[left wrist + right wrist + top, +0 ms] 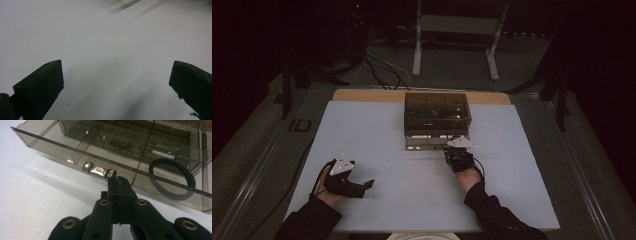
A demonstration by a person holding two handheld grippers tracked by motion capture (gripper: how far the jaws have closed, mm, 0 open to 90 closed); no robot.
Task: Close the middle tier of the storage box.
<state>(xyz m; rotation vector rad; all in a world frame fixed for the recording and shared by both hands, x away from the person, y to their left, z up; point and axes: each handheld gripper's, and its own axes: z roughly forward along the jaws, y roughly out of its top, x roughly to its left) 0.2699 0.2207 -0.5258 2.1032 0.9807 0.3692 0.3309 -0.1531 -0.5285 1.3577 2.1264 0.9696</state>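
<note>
Since the right gripper (119, 180) has its jaws clenched together right at the metal handle (99, 170) of the smoky plastic drawer (130, 157), I'd guess it's sliding that drawer, pulled partway out of the organizer box (437, 112). The left gripper (116, 82) just rests released over the white table (412, 190), and there's no readable writing anywhere, only a black hair tie (172, 178) in one compartment

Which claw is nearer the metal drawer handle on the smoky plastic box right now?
The right claw: its closed tips sit at the near end of the metal handle on the pulled-out drawer. The left claw hovers open over the white table, well away.
</note>
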